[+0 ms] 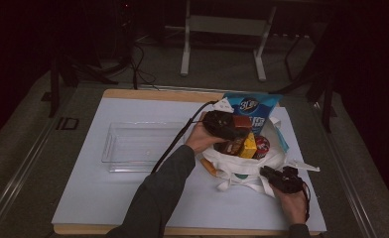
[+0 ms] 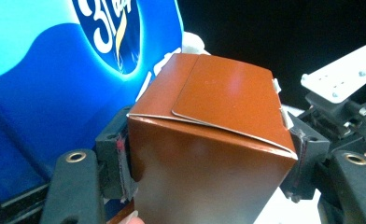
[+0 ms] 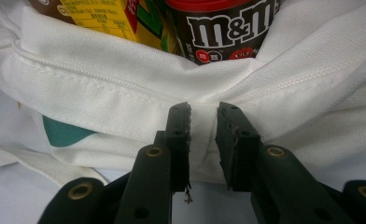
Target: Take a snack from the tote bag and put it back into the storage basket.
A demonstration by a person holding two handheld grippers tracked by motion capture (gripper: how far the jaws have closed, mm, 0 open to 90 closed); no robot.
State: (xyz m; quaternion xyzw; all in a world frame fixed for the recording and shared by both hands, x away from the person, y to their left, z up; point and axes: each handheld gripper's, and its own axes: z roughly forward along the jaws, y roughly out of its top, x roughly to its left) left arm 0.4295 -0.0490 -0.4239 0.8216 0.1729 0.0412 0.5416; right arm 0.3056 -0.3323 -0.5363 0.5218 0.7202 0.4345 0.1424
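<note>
My left gripper (image 1: 240, 126) (image 2: 211, 161) is shut on a brown cardboard box (image 1: 241, 121) (image 2: 209, 140), its pads pressing both sides. It holds the box just above the mouth of a white cloth bag (image 1: 242, 167) (image 3: 102, 84). Inside the bag stand a yellow carton (image 1: 248, 146) (image 3: 102, 14) and an M&M's tub with a red lid (image 1: 262, 145) (image 3: 228, 32). At the bag's near edge, my right gripper (image 1: 270, 173) (image 3: 202, 116) pinches a fold of the rim. A tall blue snack bag (image 1: 252, 106) (image 2: 41, 102) stands right behind the box.
A clear plastic tray (image 1: 133, 146) lies on the white mat (image 1: 108, 198), left of the bag. The bag's straps (image 1: 242, 187) trail toward the front edge. Table legs and cables stand on the floor beyond the table.
</note>
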